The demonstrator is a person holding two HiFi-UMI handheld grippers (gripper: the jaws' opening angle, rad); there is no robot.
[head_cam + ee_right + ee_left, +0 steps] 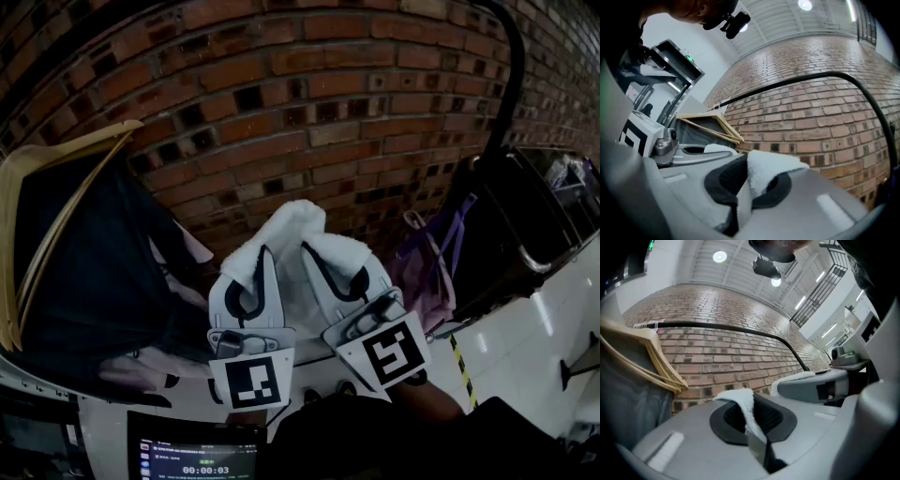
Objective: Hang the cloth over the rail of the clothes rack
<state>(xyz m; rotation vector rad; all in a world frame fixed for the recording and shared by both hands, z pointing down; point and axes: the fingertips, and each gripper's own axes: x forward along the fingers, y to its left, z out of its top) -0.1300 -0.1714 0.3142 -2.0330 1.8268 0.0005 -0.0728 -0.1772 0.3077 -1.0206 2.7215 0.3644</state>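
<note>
Left gripper (255, 267) and right gripper (330, 267) jaws each pinch the white fluffy terry cloth (291, 225); the thin edge bite could slip before clearing the black tubular rail (722, 327) above.

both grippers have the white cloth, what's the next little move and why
Probably raise both grippers together toward the wall. The left gripper and right gripper are each clamped on the white cloth, side by side. In both gripper views the black rail runs above the cloth, so it likely needs height before it can go over.
</note>
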